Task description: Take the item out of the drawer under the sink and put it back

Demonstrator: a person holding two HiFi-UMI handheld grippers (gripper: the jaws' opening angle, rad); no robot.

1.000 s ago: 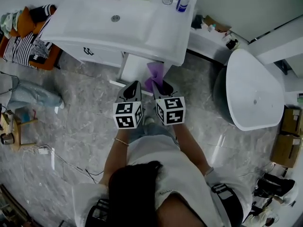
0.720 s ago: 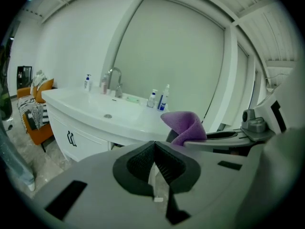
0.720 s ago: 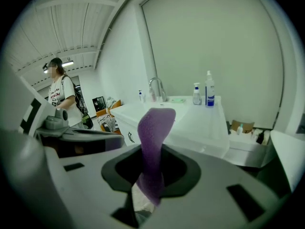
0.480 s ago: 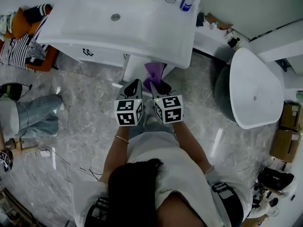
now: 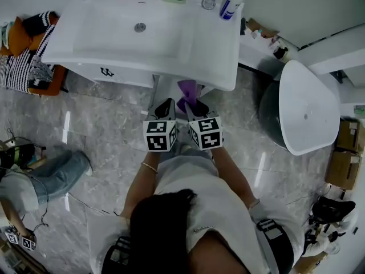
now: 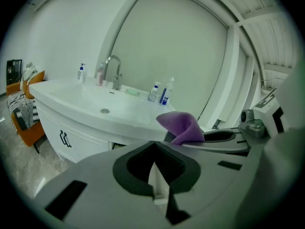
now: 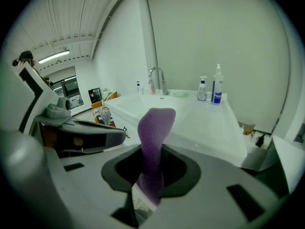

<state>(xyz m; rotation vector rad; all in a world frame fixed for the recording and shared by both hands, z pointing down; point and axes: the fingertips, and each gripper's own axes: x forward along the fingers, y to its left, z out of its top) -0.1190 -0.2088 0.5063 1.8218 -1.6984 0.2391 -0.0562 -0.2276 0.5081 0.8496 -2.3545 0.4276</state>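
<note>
Purple cloth (image 5: 187, 90) pinched upright in right gripper (image 5: 197, 106), hanging just ahead of the pads above what looks like the open drawer (image 5: 166, 87) under sink (image 5: 211, 50); left gripper (image 5: 165, 107) alongside, pressed together, empty.

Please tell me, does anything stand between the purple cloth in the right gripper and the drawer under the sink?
Nothing visible does. The right gripper holds the purple cloth just before the drawer below the sink; the left gripper is beside it, not in front.
</note>
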